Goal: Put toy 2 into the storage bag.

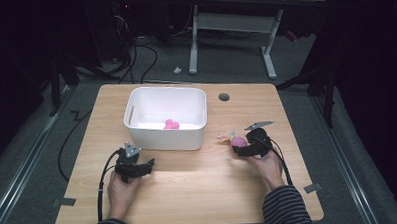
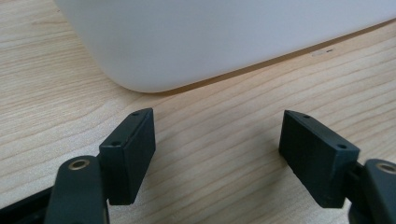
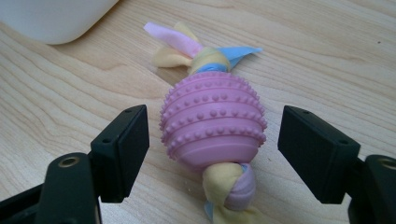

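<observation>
Right gripper view: the pink knobbed ball toy (image 3: 213, 122) lies on the table (image 3: 327, 56) directly between the pads of my right gripper (image 3: 212, 149), with clear gaps on both sides. The jaws stand open and hold nothing. The toy's long axis, from the knotted fabric strips at the far end (image 3: 196, 46) to the fabric knot at the near end (image 3: 231, 186), runs away from me along the line of the jaws, so the pads face the ball's round flanks across its short width. I judge a straight closing would take it at the middle.

From the high view, the toy (image 1: 236, 139) rests just right of the white bin (image 1: 165, 118), touching nothing but the table, and my right gripper (image 1: 242, 146) is at it. My left gripper (image 1: 146, 166) sits well apart, in front of the bin's near wall (image 2: 224, 42), jaws wide and empty. A second pink item (image 1: 171, 124) lies inside the bin.
</observation>
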Demonstrator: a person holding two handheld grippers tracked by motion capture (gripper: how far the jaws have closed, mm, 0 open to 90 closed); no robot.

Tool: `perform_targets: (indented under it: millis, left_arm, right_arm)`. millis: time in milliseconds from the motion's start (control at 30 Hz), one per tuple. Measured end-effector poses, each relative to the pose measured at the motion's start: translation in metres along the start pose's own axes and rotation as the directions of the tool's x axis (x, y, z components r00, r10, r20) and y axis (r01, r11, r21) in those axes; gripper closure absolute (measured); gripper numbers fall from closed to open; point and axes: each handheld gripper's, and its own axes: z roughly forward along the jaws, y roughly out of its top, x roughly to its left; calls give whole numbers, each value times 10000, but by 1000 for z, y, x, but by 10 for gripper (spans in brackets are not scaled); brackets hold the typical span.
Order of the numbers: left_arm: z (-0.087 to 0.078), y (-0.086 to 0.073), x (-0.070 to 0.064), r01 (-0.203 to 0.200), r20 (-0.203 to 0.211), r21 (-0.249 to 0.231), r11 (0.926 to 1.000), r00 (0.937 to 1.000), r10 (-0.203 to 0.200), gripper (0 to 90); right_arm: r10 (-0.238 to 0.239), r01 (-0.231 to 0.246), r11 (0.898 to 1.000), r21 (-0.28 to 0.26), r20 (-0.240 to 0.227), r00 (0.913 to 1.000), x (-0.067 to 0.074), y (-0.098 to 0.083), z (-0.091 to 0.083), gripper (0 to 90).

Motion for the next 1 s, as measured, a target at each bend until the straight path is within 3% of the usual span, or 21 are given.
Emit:
perform_targets:
  millis: [300, 400, 733, 1000]
  left_arm:
    - [0, 0, 0, -2, 8, 1, 10000, 10000, 2, 273]
    - [0, 0, 0, 6, 13, -2, 10000, 10000, -6, 273]
    - [0, 0, 0, 9, 14, -2, 10000, 10000, -9, 273]
    - [0, 0, 0, 10, 14, -2, 10000, 10000, -10, 272]
  right_arm:
    - [-69, 68, 9993, 375, 43, 10000, 0, -1, 10, 292]
    - [-123, 122, 9991, 400, 19, 9999, 0, -1, 9, 332]
    - [-343, 337, 9978, 567, 100, 9994, 3, -2, 6, 343]
    - [-195, 200, 9996, 186, -293, 9994, 4, -1, -9, 347]
